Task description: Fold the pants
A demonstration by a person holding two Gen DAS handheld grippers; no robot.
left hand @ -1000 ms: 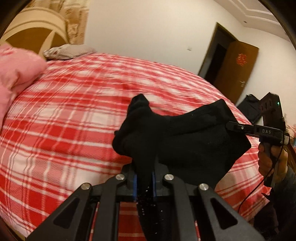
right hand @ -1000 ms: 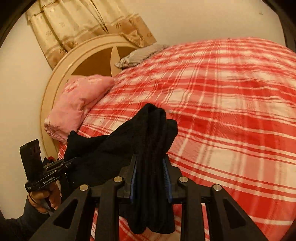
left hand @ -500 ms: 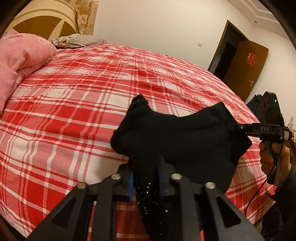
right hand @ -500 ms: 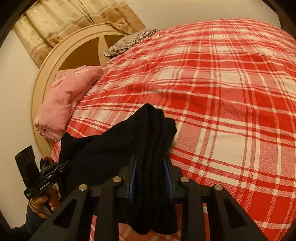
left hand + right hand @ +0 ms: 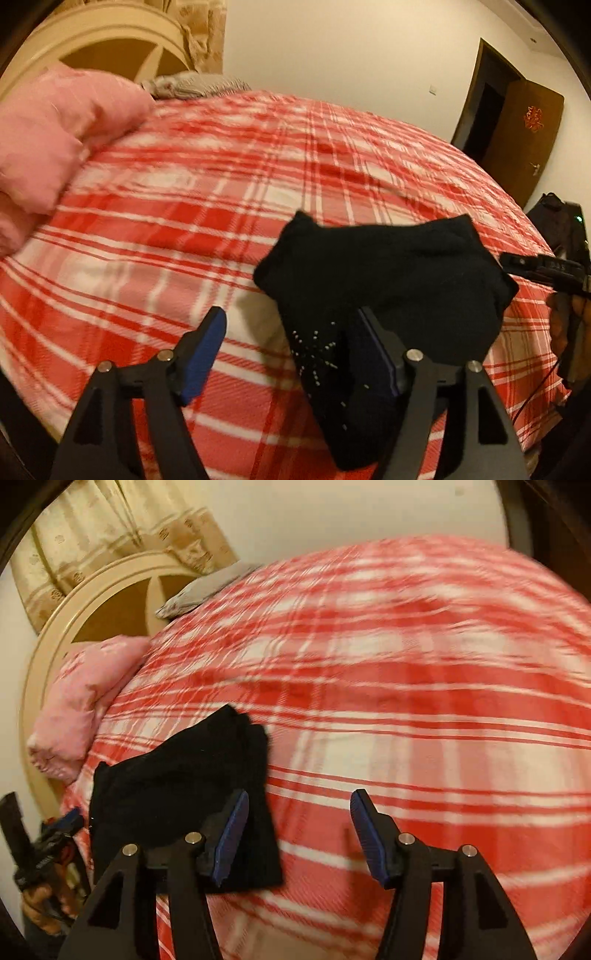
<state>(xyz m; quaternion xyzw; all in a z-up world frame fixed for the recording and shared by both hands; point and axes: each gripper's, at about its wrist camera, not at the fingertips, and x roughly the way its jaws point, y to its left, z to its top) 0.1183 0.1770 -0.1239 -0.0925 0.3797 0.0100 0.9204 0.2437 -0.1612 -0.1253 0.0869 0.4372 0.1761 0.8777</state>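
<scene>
Nearest the left wrist lens, the left gripper (image 5: 291, 350) has just been opening: its blue pads stand spread, and the black pants (image 5: 388, 280) drape against the right-hand pad at about 5 o'clock without being pinched. In the right wrist view the right gripper (image 5: 297, 832) has likewise just been opening, jaws spread, with the pants (image 5: 177, 790) lying behind and left of its left pad, and only plaid between the pads. The pants sit as a folded dark bundle on the near edge of the red plaid bed (image 5: 221, 192). They look soft, light and limp, likely to slump and slide out of shape, so a pinch at a folded edge or corner, through all layers, should serve best. Beyond, at 10 o'clock, lies the pink pillow (image 5: 55, 147). Only the left view shows the brown door (image 5: 524, 140) at 2 o'clock; the right view shows the curtain (image 5: 110, 546) more fully.
</scene>
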